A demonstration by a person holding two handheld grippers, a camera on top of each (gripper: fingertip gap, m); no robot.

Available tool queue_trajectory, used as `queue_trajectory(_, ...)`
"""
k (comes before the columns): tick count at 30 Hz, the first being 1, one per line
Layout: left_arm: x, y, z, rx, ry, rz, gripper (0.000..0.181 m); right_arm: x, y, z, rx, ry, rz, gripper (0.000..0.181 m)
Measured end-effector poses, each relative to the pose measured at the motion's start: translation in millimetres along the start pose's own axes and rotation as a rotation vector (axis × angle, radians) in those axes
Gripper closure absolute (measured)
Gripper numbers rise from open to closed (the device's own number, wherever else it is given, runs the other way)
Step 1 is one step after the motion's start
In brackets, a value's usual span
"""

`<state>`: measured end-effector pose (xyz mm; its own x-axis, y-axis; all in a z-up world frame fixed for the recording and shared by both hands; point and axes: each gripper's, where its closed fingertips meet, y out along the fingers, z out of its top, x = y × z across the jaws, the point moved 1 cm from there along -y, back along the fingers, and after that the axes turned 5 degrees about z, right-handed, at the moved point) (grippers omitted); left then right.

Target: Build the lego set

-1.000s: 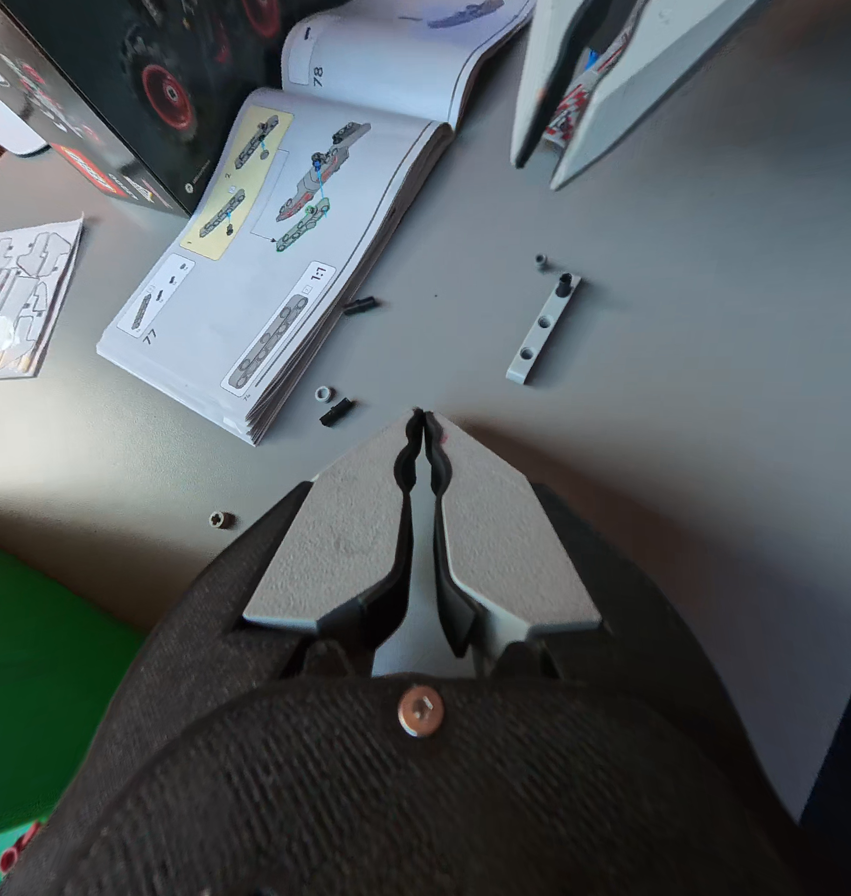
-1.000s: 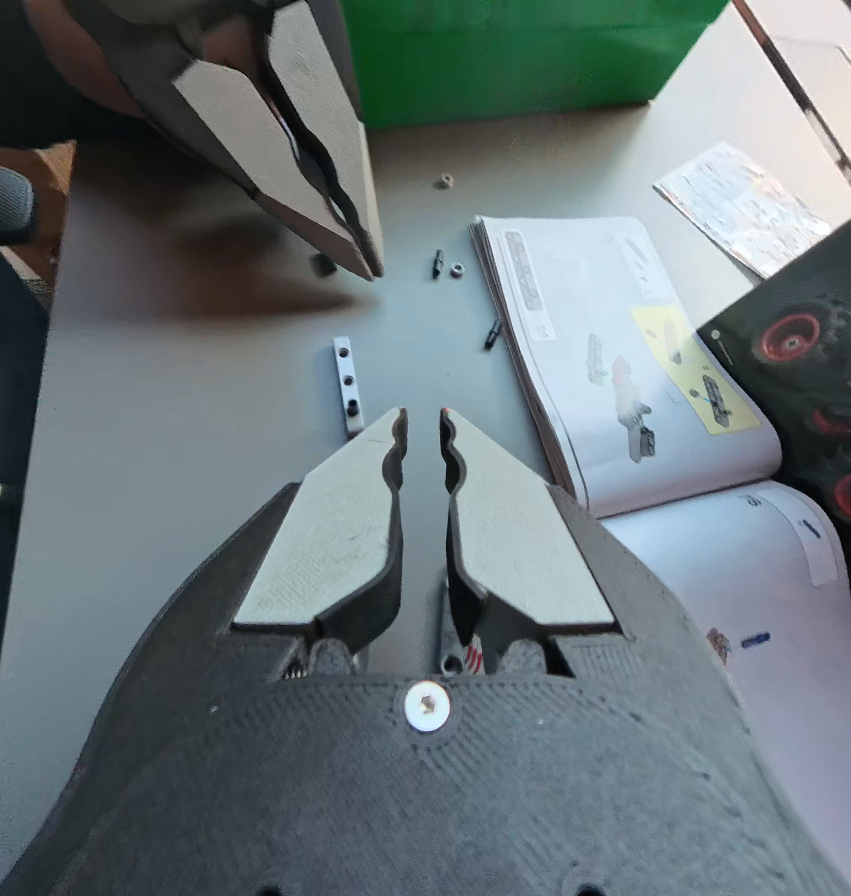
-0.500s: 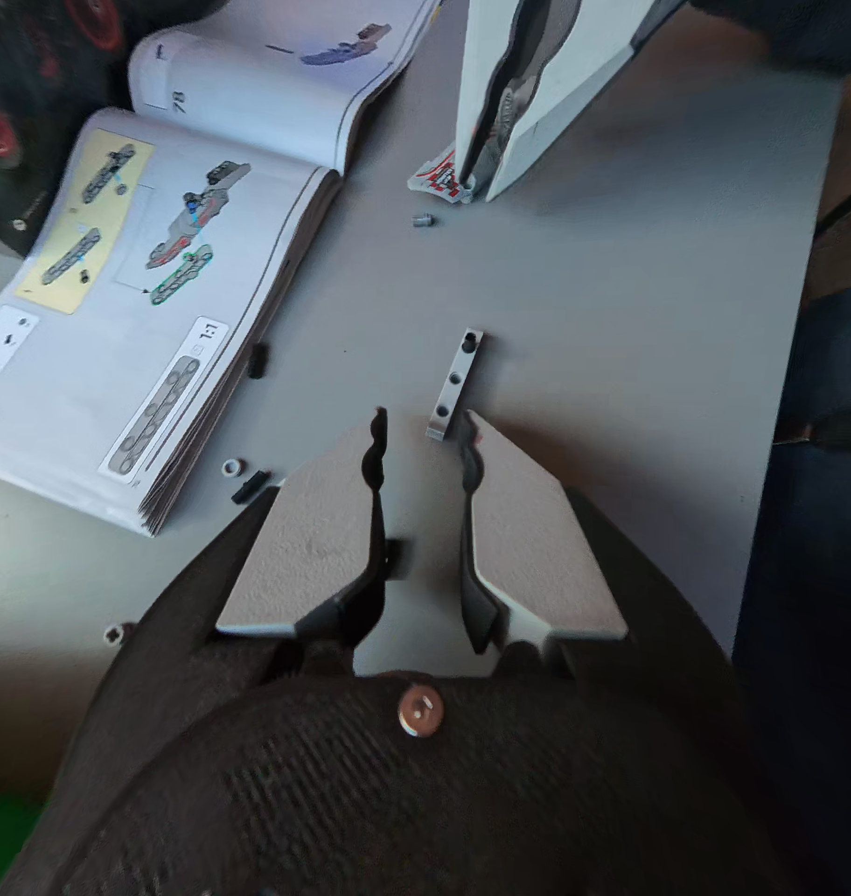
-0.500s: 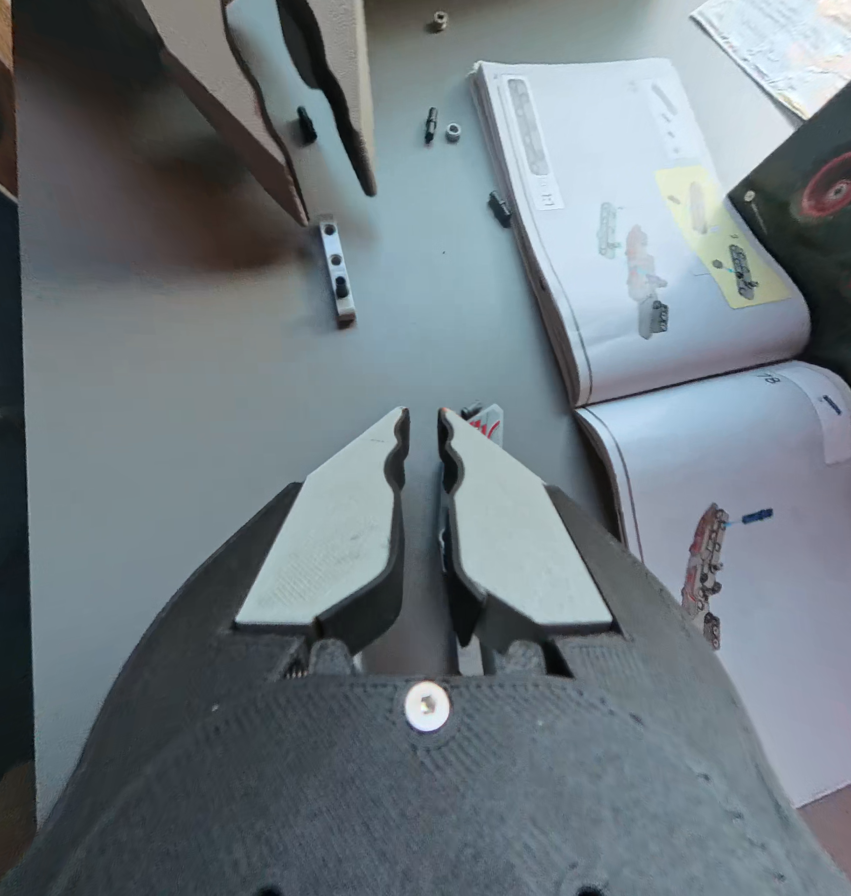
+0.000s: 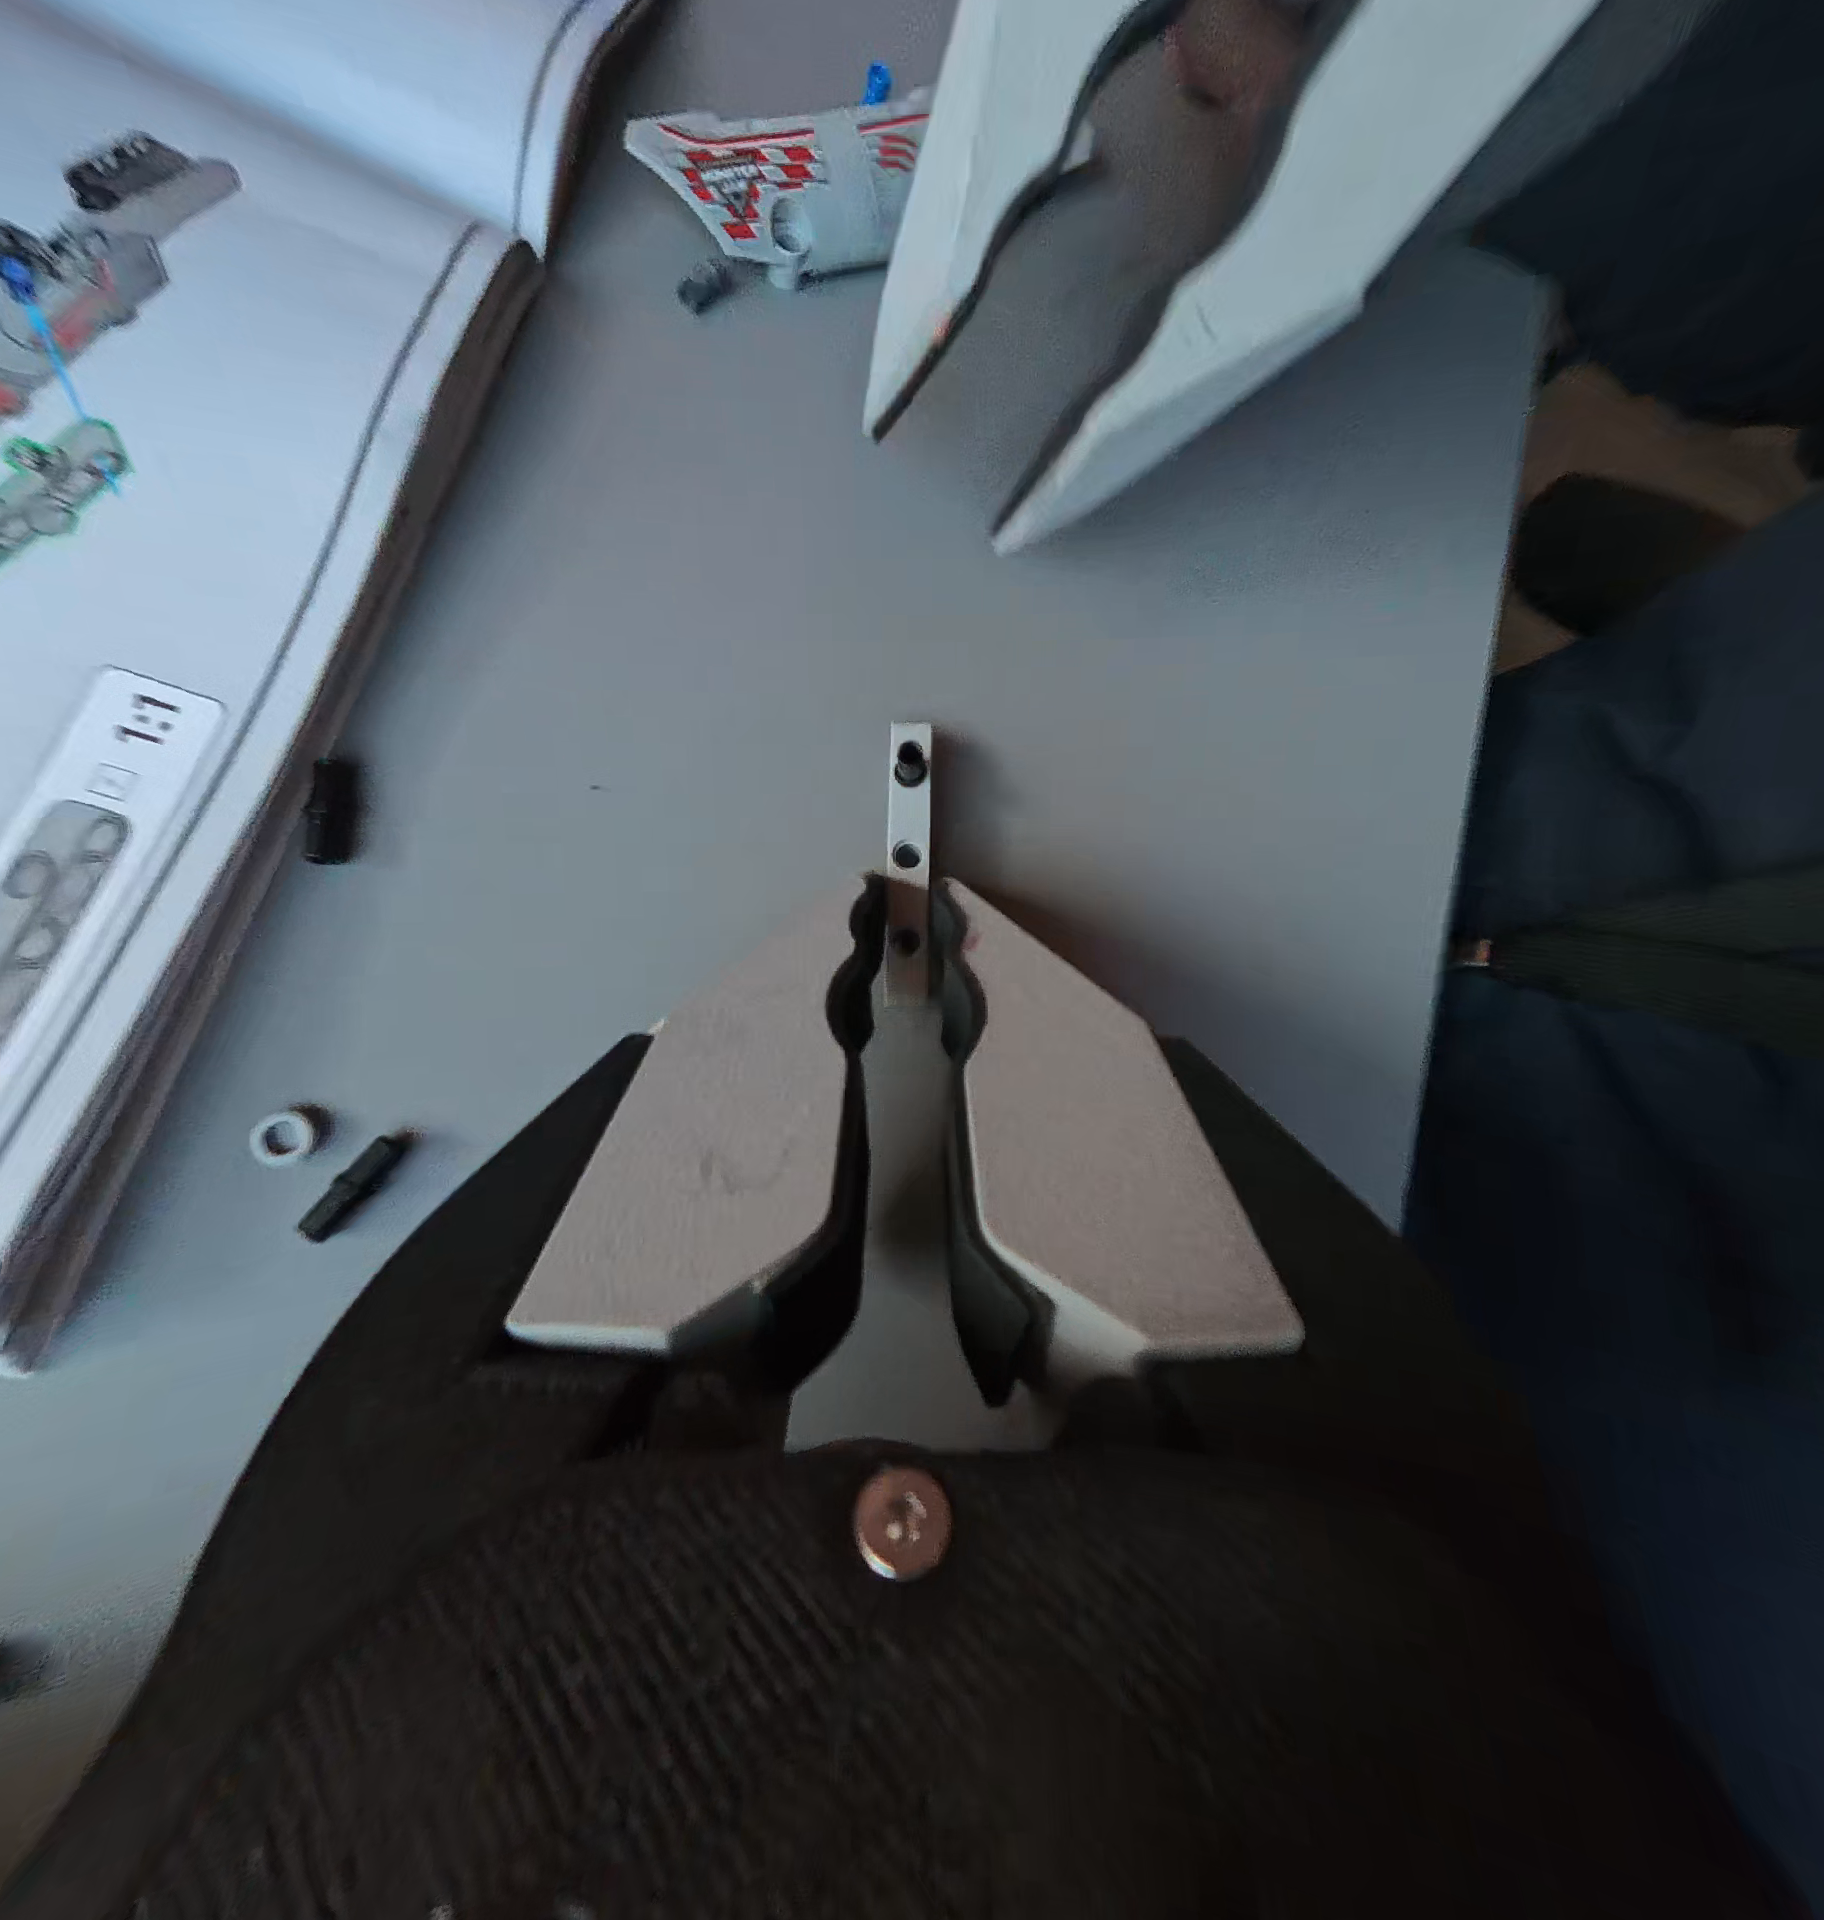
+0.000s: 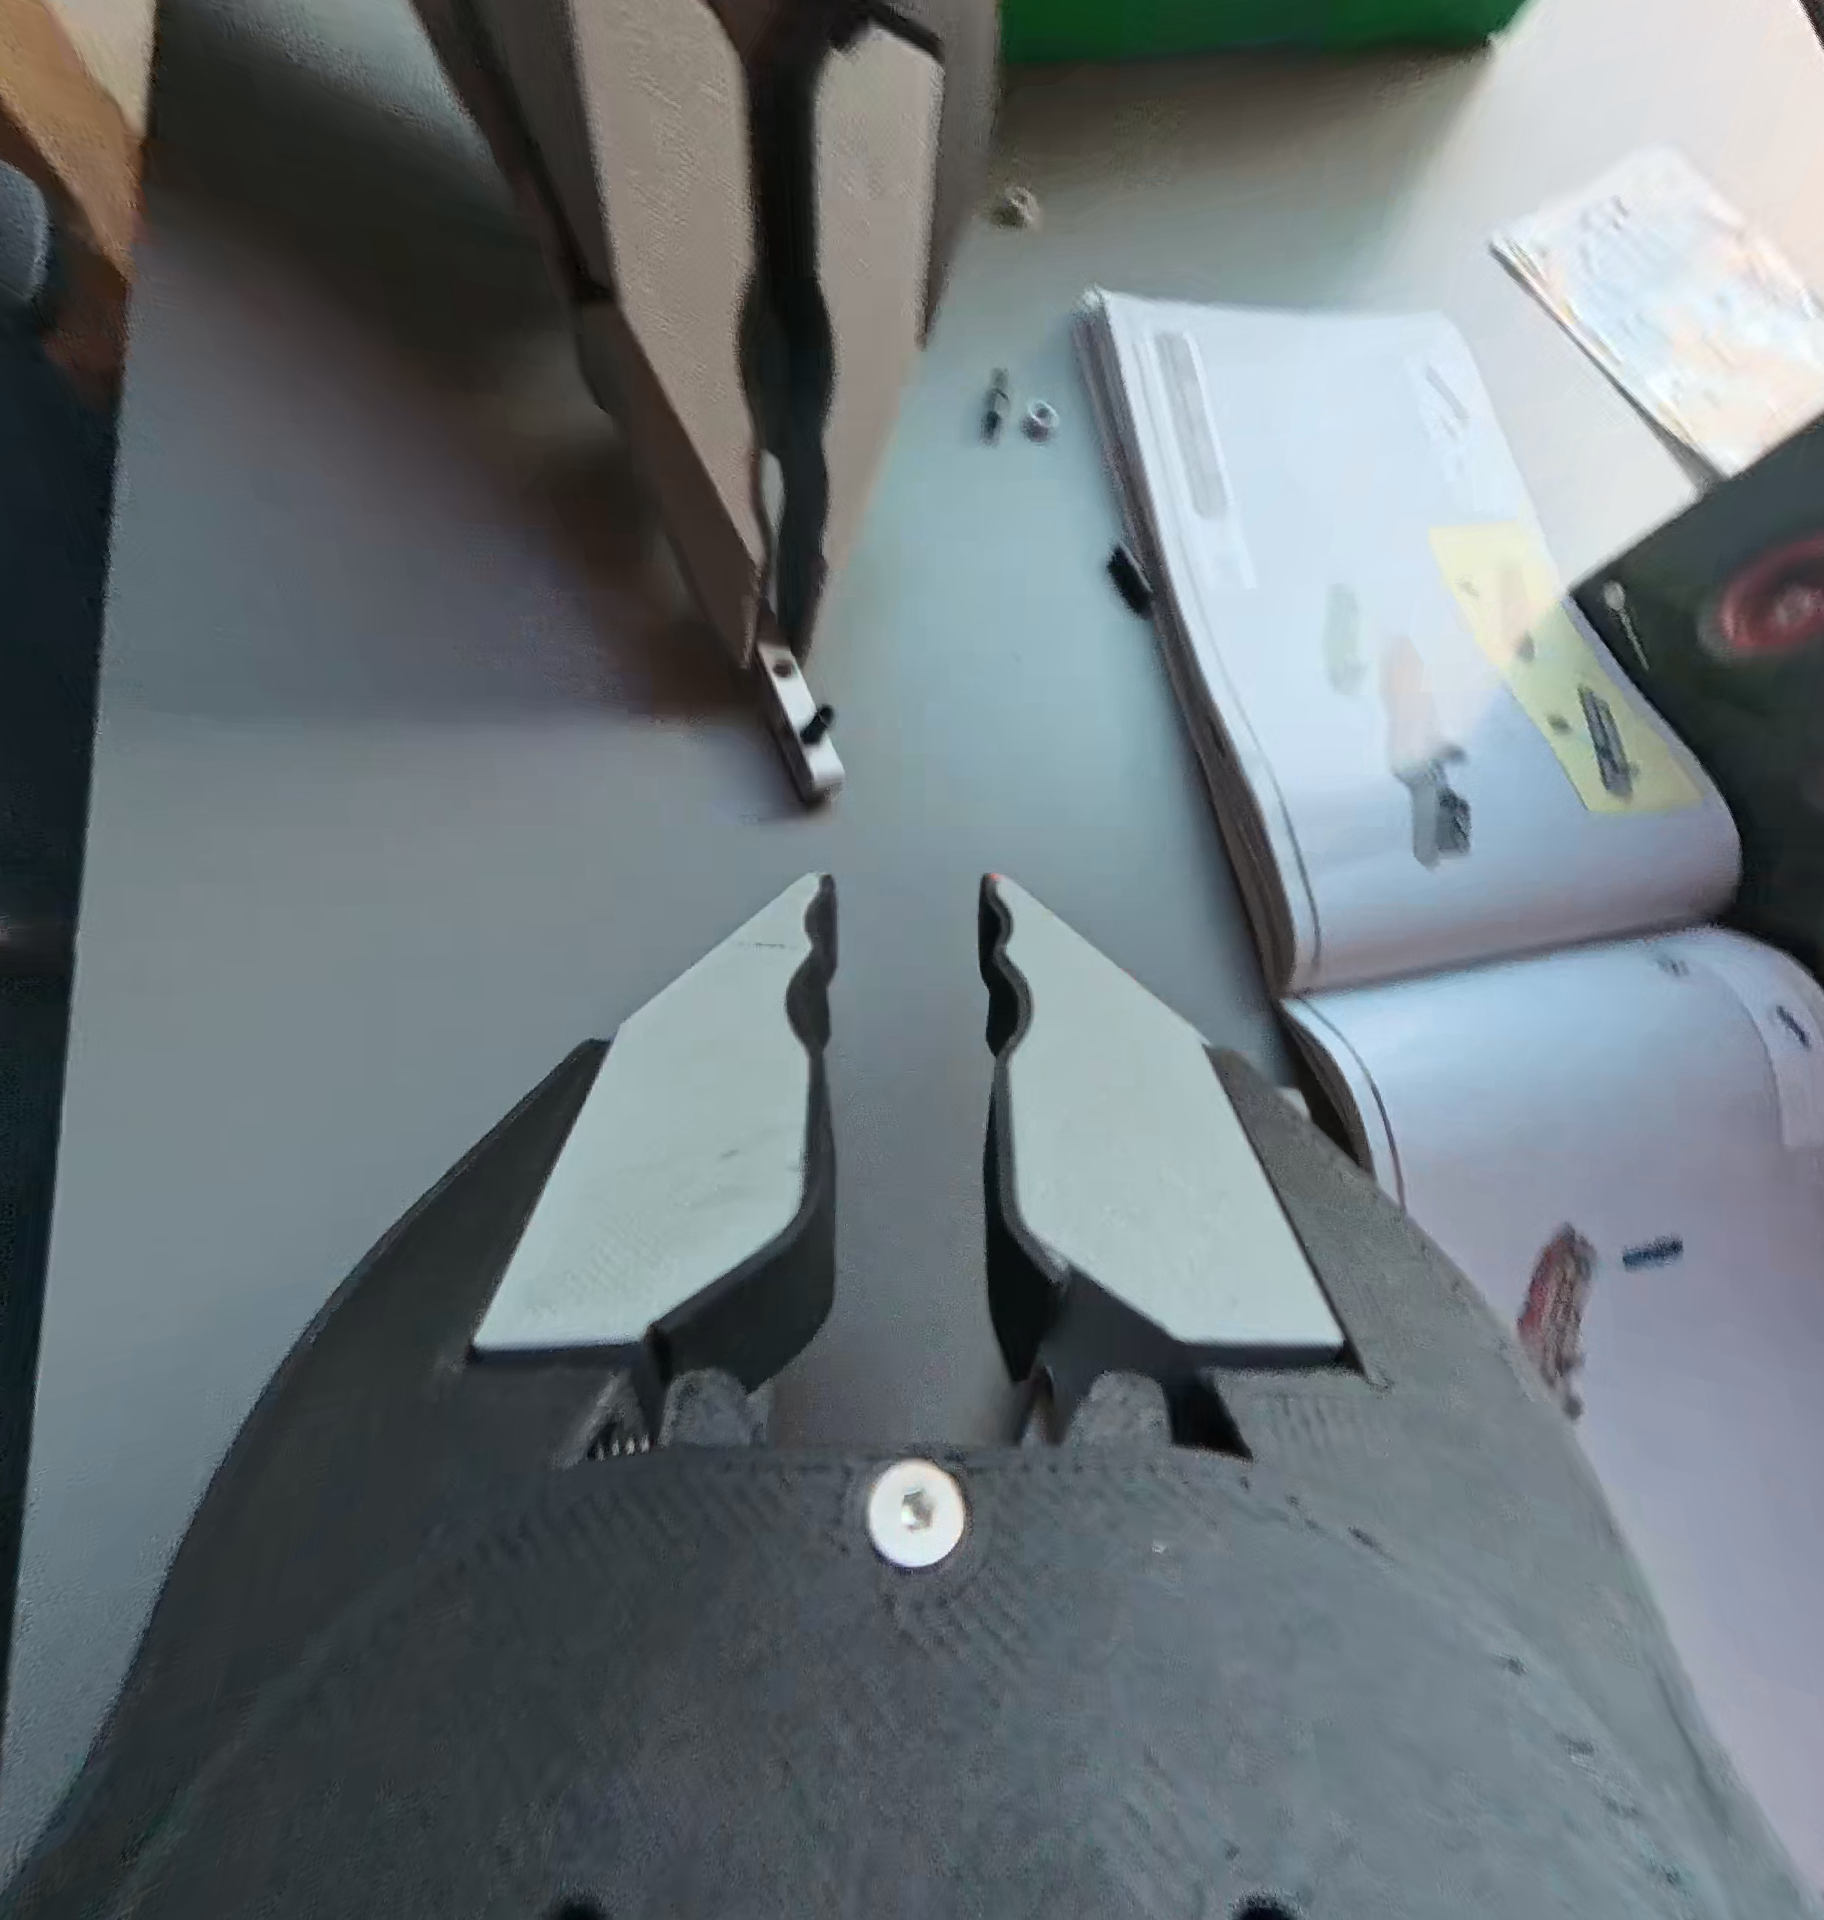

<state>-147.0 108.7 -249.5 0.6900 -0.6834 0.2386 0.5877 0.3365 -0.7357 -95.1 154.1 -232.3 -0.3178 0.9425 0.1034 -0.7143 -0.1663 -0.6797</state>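
A light grey beam [image 5: 908, 831] with holes lies on the grey table [image 5: 679, 623], with a black pin in its far hole. My left gripper [image 5: 908, 899] is shut on the beam's near end. In the right wrist view the beam [image 6: 802, 727] sticks out from the left gripper's tips [image 6: 778, 634]. My right gripper [image 6: 908, 888] is open and empty, a short way from the beam's free end. It also shows in the left wrist view [image 5: 939, 483]. A grey panel piece with red and white stickers [image 5: 762, 187] lies beside it.
The open instruction booklet [image 5: 160, 520] lies left of the beam, also seen in the right wrist view [image 6: 1355, 623]. Near its edge lie a black pin [image 5: 328, 810], a grey bush [image 5: 284, 1132] and a black axle pin [image 5: 352, 1184]. The dark box [image 6: 1770, 675] and a sticker sheet [image 6: 1666, 291] lie beyond.
My left gripper opened, moved forward to the beam and closed on its near end. My right gripper let go of the stickered panel, opened wider and pulled away from it.
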Motion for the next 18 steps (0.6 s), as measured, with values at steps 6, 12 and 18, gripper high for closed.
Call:
queue_trajectory(6,9.5,1.4,0.4,-0.001,-0.167,-0.208,0.177,-23.3,30.3,8.9,-0.040,-0.172,0.072,0.160)
queue_trajectory(12,10.5,1.0,5.6,0.052,-0.206,-0.250,0.175,-28.5,33.0,10.9,-0.050,-0.198,0.068,0.174)
queue_trajectory(18,13.5,6.3,2.8,0.052,0.133,-0.018,0.163,-24.9,27.1,12.4,0.011,0.158,0.274,0.174)
